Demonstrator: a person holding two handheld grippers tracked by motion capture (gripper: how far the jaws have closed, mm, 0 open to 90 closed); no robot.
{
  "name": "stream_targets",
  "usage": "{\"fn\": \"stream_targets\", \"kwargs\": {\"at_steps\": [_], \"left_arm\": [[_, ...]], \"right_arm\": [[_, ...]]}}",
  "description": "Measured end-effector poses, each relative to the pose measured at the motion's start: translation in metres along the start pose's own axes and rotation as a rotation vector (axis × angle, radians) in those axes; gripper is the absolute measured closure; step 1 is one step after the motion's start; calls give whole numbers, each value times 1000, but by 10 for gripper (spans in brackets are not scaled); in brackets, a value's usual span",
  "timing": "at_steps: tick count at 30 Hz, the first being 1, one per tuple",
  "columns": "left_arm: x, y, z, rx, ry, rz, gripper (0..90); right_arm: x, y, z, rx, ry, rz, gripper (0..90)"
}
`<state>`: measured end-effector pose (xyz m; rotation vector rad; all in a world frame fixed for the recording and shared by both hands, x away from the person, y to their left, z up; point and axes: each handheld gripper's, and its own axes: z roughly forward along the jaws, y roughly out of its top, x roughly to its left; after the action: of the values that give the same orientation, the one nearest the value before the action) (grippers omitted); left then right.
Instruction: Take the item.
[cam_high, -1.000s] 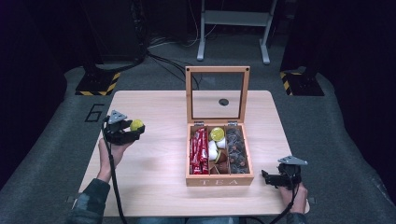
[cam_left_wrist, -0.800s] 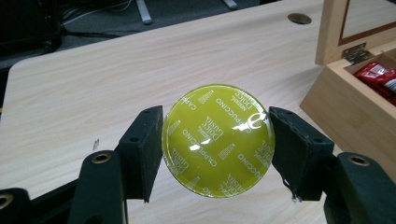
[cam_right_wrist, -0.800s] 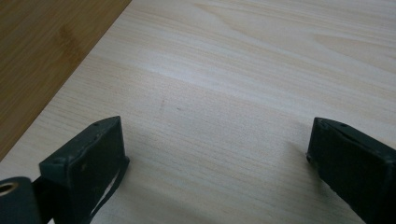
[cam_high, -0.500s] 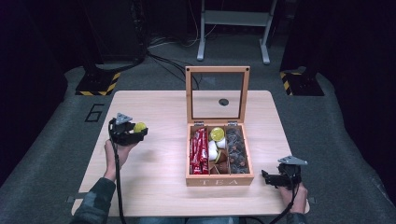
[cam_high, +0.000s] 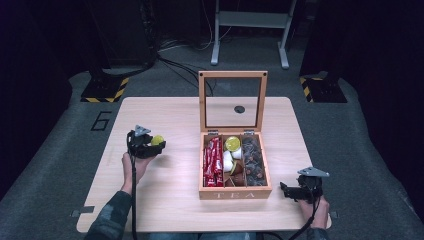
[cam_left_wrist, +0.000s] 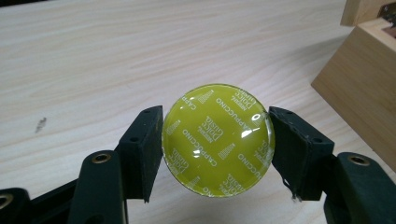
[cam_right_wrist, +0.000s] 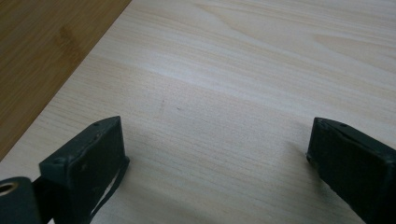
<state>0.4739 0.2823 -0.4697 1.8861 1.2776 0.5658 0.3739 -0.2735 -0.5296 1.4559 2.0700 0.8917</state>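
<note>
A yellow-green coffee capsule (cam_left_wrist: 217, 139) with "Cappuccino" printed on its foil lid sits between the pads of my left gripper (cam_left_wrist: 215, 149), which is shut on it just above the table. In the high view that gripper (cam_high: 150, 145) and the capsule (cam_high: 157, 140) are left of the open wooden tea box (cam_high: 235, 192). The box holds red sachets (cam_high: 213, 161), another yellow-green capsule (cam_high: 232, 143), white capsules and dark pieces. My right gripper (cam_high: 292, 191) rests near the table's front right corner, right of the box; its jaws (cam_right_wrist: 215, 158) stand wide open over bare wood.
The box's glass lid (cam_high: 233, 102) stands upright behind the compartments. A corner of the box (cam_left_wrist: 364, 79) lies close on the right in the left gripper view. The pale wooden table (cam_high: 165, 115) ends just in front of the hands; dark floor and stands surround it.
My left gripper has come down and toward the near edge with the capsule still in it. The right gripper has kept still.
</note>
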Motion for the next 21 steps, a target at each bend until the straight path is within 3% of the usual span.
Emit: {"fn": "stream_targets", "kwargs": {"at_steps": [9, 13, 21], "left_arm": [[0, -10, 18, 79, -3, 14, 380], [0, -12, 22, 125, -6, 39, 380], [-2, -13, 28, 149, 6, 40, 379]], "right_arm": [[1, 0, -1, 7, 0, 14, 35], [1, 0, -1, 7, 0, 15, 35], [1, 0, 0, 1, 0, 14, 35]]}}
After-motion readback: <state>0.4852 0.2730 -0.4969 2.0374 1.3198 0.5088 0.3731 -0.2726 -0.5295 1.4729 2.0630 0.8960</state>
